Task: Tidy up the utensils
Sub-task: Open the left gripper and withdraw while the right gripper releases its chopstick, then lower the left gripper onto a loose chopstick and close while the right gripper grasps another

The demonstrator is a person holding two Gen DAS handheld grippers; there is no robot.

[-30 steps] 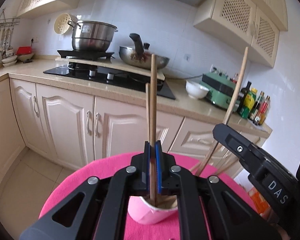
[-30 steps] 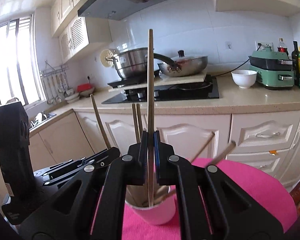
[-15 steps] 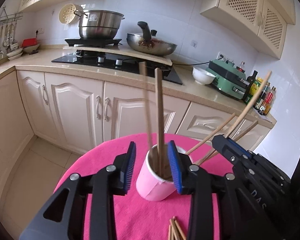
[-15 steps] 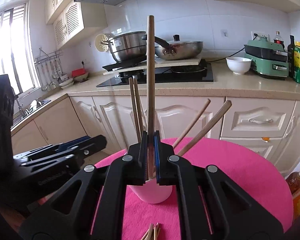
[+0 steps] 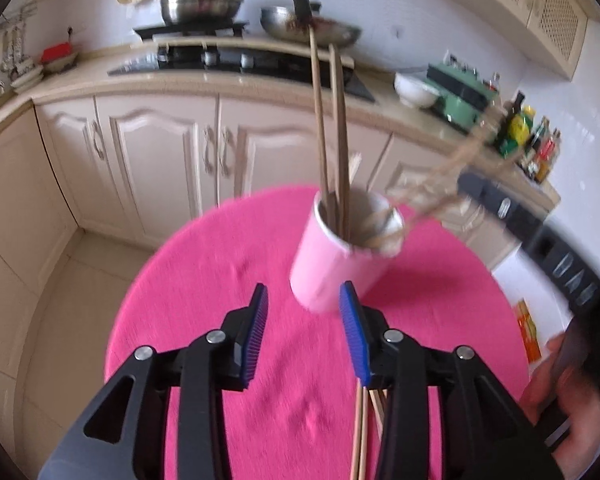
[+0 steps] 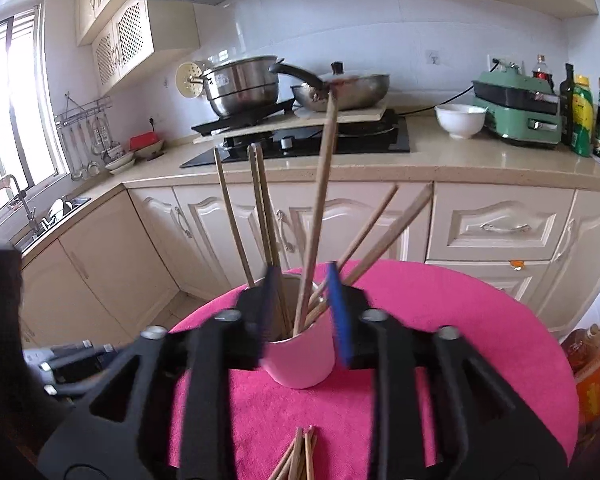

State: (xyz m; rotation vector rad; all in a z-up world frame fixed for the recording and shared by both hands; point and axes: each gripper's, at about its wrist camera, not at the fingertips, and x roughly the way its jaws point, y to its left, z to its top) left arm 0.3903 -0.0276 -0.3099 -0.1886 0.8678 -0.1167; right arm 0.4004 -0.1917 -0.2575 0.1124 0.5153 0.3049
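A pink cup (image 5: 340, 256) stands on the round pink table (image 5: 204, 280) with several wooden chopsticks (image 5: 328, 128) upright in it. My left gripper (image 5: 303, 292) hovers just short of the cup, its jaws opening with nothing between them. Loose chopsticks (image 5: 362, 432) lie on the cloth under its right finger. In the right wrist view, my right gripper (image 6: 300, 276) straddles the rim of the cup (image 6: 300, 364), jaws opening. A tall chopstick (image 6: 320, 208) leans free between them, its lower end in the cup. More loose chopsticks (image 6: 300, 456) lie near the front edge.
Behind the table runs a cream kitchen counter (image 6: 460, 164) with a black hob (image 6: 300, 144), a steel pot (image 6: 240, 88), a wok (image 6: 340, 92), a white bowl (image 6: 460, 120), a green appliance (image 6: 516, 116) and bottles (image 6: 580, 120). A sink (image 6: 40, 220) is at left.
Both grippers went from shut on chopsticks to open, leaving those sticks in the cup. The left gripper drew back and tilted down; the right one stayed over the cup.
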